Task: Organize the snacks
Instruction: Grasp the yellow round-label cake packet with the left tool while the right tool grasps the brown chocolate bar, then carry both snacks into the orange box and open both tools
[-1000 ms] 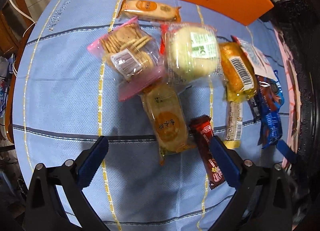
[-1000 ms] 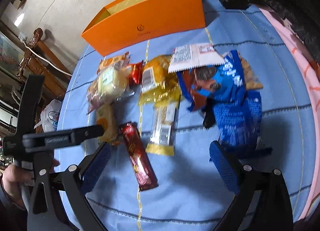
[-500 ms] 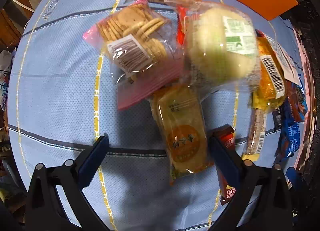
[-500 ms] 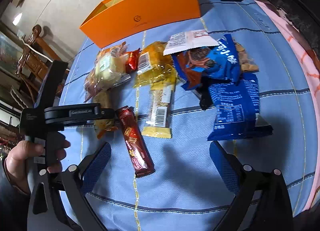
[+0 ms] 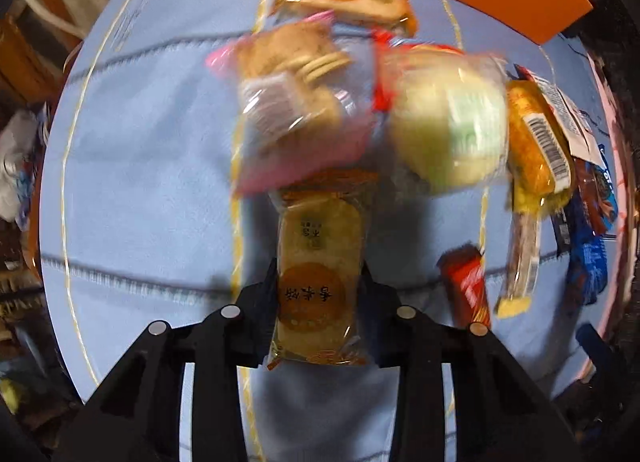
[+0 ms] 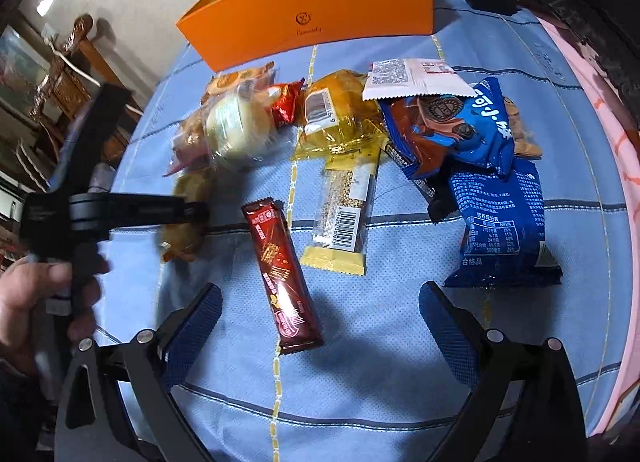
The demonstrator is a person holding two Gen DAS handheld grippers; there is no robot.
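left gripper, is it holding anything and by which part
The left gripper has just closed on the yellow cracker packet, pinching its sides near the lower end. The right gripper holds nothing.

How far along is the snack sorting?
Nothing shows inside the orange box yet. In hand: the left gripper, jaws just closed, pinches the yellow cake packet. The right gripper hangs open over the red bar. The rest are still piled on the tablecloth.
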